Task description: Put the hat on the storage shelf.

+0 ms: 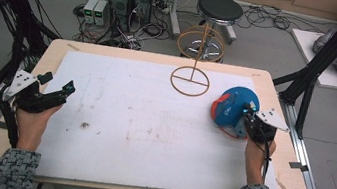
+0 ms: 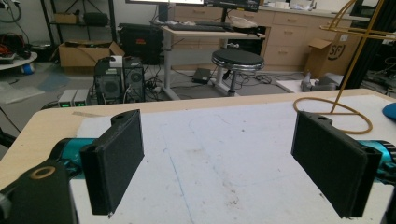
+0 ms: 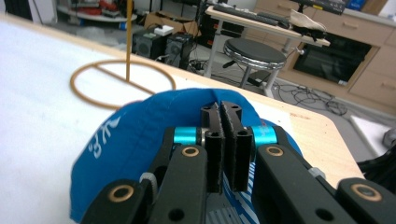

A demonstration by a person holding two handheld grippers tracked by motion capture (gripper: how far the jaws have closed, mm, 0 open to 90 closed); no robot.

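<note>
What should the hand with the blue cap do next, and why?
Probably lift the blue cap a little and carry it toward the wire stand. The right gripper looks shut on the cap's edge, the stand rises just beyond it, and the left gripper is open over bare table, holding nothing.

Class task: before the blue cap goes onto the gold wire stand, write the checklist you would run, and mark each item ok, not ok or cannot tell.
1. Right gripper shut on the blue cap: ok.
2. How firmly the fabric is pinched: cannot tell.
3. Left gripper open and holding nothing: ok.
4. Gold wire stand upright on the white mat: ok.
5. Mat bare between cap and stand: ok.
6. Stand fixed against tipping: cannot tell.
</note>
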